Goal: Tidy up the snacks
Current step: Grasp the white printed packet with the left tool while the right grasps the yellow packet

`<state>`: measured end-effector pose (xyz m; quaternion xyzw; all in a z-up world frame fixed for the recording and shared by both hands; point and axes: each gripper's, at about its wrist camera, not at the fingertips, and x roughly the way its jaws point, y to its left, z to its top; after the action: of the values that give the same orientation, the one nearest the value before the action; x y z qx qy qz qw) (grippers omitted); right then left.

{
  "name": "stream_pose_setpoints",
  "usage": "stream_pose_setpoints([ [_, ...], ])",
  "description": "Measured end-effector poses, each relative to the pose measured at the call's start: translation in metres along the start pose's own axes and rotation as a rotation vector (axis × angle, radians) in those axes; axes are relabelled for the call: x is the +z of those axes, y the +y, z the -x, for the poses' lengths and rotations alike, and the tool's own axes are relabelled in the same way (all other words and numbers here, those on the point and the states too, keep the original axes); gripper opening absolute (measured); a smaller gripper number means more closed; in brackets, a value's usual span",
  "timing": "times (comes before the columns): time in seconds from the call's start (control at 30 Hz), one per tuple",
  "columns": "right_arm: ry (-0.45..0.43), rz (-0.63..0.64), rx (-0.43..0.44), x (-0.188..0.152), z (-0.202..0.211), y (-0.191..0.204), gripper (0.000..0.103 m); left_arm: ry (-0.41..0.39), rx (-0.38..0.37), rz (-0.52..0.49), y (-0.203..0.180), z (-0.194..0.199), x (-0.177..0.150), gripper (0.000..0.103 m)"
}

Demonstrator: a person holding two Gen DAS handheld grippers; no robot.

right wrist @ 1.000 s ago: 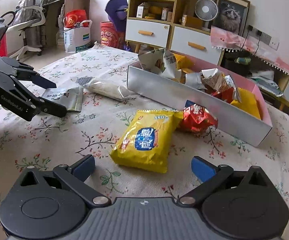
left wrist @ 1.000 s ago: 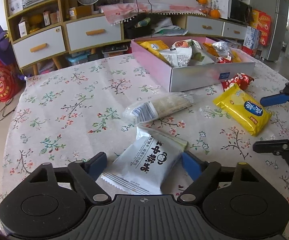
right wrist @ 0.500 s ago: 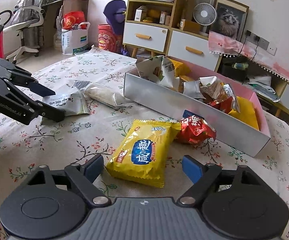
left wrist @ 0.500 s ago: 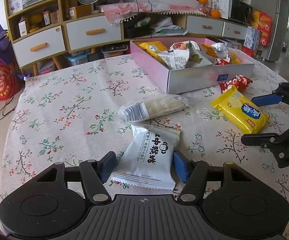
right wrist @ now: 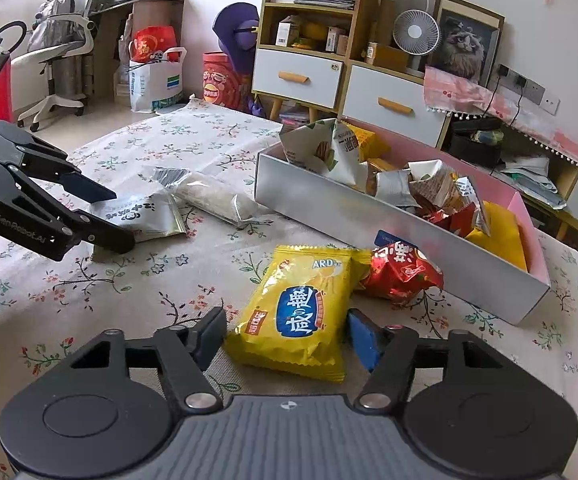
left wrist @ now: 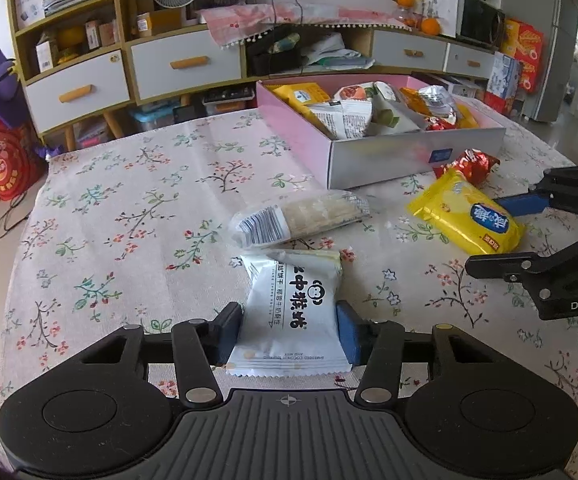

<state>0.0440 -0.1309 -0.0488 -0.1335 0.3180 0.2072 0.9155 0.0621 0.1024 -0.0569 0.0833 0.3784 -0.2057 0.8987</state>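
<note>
Packets pinched from both sides, ready to lift.

Left wrist view: my left gripper [left wrist: 289,330], jaws just closing, presses the white packet [left wrist: 293,312] at both edges; the box [left wrist: 373,160] lies ahead to the right, past the clear sleeve [left wrist: 297,216].
Right wrist view: my right gripper [right wrist: 287,334], also closing, flanks the yellow packet [right wrist: 301,312]; firm contact I cannot tell. Next, I judge, lift over the box [right wrist: 369,216] wall ahead.

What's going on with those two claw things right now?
Left gripper jaws closing, pads touching white packet. Right gripper jaws closing around yellow packet, not yet gripping. Box path unobstructed.

Yellow packet [right wrist: 301,312], floral tablecloth [left wrist: 129,208]
</note>
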Motion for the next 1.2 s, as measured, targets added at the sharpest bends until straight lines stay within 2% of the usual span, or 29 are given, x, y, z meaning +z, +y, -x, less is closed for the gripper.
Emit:
stream_pose_setpoints([
  [0.17,-0.007,-0.007,0.002,0.002,0.002,-0.002,0.039,0.0,0.002,-0.001,-0.001,0.001,0.0,0.047],
  [0.47,-0.034,-0.024,0.02,0.01,0.009,-0.005,0.037,-0.005,-0.02,0.016,-0.005,0.005,0.003,0.046],
  [0.67,-0.033,-0.053,0.039,0.015,0.012,-0.009,0.035,0.01,-0.008,0.029,-0.015,0.005,0.008,0.046],
  [0.73,-0.036,-0.066,0.05,0.017,0.015,-0.011,0.026,0.015,-0.008,0.039,-0.017,0.006,0.01,0.046],
  [0.8,-0.033,-0.076,0.058,0.02,0.017,-0.012,0.007,0.022,-0.004,0.054,-0.02,0.007,0.012,0.046],
  [0.83,-0.025,-0.079,0.06,0.02,0.017,-0.013,0.002,0.029,0.0,0.06,-0.021,0.007,0.012,0.046],
  [0.93,0.006,-0.086,0.097,0.02,0.014,-0.016,0.002,0.051,0.016,0.066,-0.025,0.006,0.013,0.046],
  [1.0,0.005,-0.066,0.1,0.018,0.013,-0.014,0.01,0.066,0.026,0.068,-0.027,0.004,0.013,0.046],
  [1.07,0.004,-0.043,0.095,0.016,0.013,-0.01,0.044,0.072,0.032,0.072,-0.029,0.003,0.012,0.046],
  [1.13,-0.005,-0.031,0.09,0.016,0.012,-0.007,0.052,0.076,0.038,0.077,-0.03,0.002,0.012,0.046],
  [1.2,0.0,-0.014,0.084,0.018,0.008,-0.005,0.052,0.081,0.045,0.082,-0.031,0.002,0.013,0.046],
])
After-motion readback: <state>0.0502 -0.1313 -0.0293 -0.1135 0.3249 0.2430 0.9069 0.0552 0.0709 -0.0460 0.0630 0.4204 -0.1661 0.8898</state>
